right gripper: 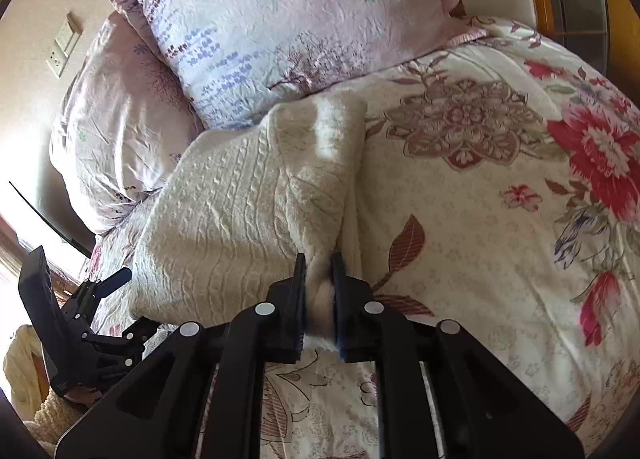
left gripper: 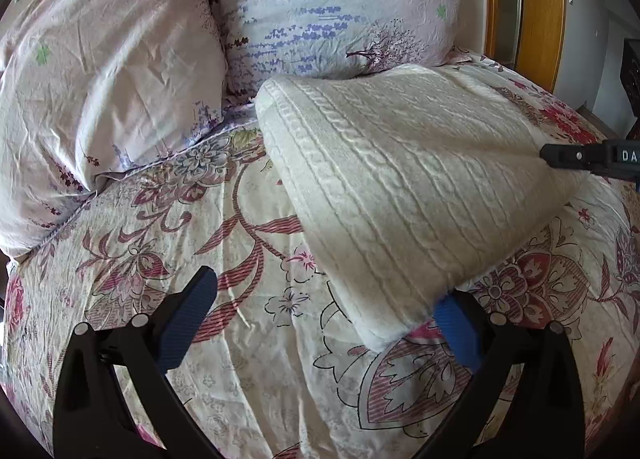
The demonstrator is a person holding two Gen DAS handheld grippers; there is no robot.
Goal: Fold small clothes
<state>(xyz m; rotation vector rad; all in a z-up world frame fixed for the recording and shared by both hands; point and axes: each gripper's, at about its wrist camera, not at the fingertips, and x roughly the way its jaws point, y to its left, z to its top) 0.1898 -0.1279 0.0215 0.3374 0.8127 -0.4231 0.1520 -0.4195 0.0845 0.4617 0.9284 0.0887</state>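
Note:
A cream cable-knit sweater (left gripper: 400, 179) lies folded on the floral bedspread (left gripper: 200, 339), just below the pillows. My left gripper (left gripper: 324, 291) is open. Its blue pads (left gripper: 192, 315) stand wide apart, and the sweater's near corner hangs just inside the right-hand finger without being pinched. In the right wrist view my right gripper (right gripper: 318, 291) is shut on a bunched edge of the sweater (right gripper: 224, 219), with cloth squeezed between the pads. That right gripper (left gripper: 550, 157) also shows at the sweater's right edge in the left wrist view. The left gripper (right gripper: 132, 303) appears at the sweater's lower left corner.
Two lilac flowered pillows (left gripper: 100, 79) (left gripper: 320, 7) lean against the head of the bed. A wooden frame (left gripper: 540, 11) stands at the far right. A wall socket (right gripper: 60, 47) is at the upper left. More cream knitwear (right gripper: 24, 371) lies beside the bed, at the lower left.

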